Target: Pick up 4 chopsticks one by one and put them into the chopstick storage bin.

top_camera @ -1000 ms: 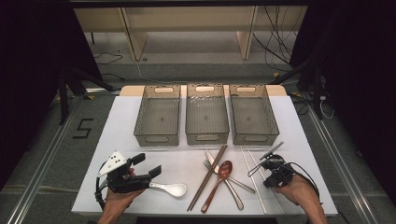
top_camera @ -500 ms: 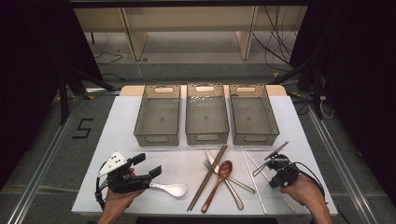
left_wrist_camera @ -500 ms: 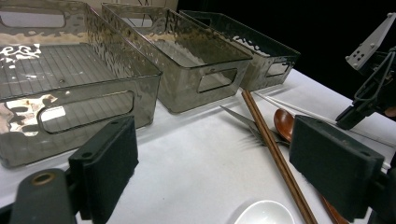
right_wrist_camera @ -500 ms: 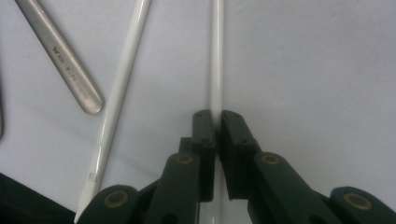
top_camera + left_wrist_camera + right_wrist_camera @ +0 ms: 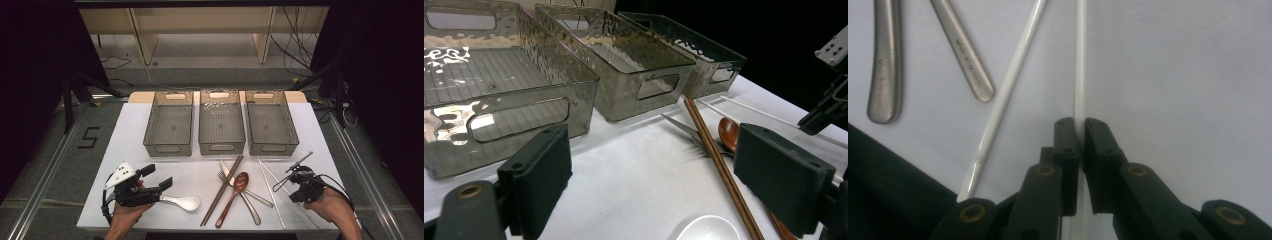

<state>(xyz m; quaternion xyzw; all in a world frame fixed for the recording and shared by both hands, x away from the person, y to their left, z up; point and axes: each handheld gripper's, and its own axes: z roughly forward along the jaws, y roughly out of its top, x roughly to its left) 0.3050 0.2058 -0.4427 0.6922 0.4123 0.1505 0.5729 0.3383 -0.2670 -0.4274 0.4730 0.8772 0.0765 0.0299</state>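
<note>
White cloth covers the table point(image 5: 310, 130), and along its far edge stand three smoky plastic bins point(image 5: 221, 122) side by side, all looking empty. Toward the near edge lies the cutlery: brown chopsticks point(image 5: 222, 189), a wooden spoon point(image 5: 234, 196), a steel fork point(image 5: 240, 192), and a white soup spoon point(image 5: 182, 202) just beside my left gripper point(image 5: 157, 184), whose jaws stand wide apart with nothing between them. Near the right edge lie two white chopsticks, and my right gripper point(image 5: 1080, 131) has just clenched onto one white chopstick point(image 5: 1079, 65), pads pinching it against the cloth; the other white chopstick point(image 5: 1008, 85) lies angled just beside it. I judge this the pickup step. Next I should lift it level, keeping the thin stick from swivelling, and carry it to a bin.
</note>
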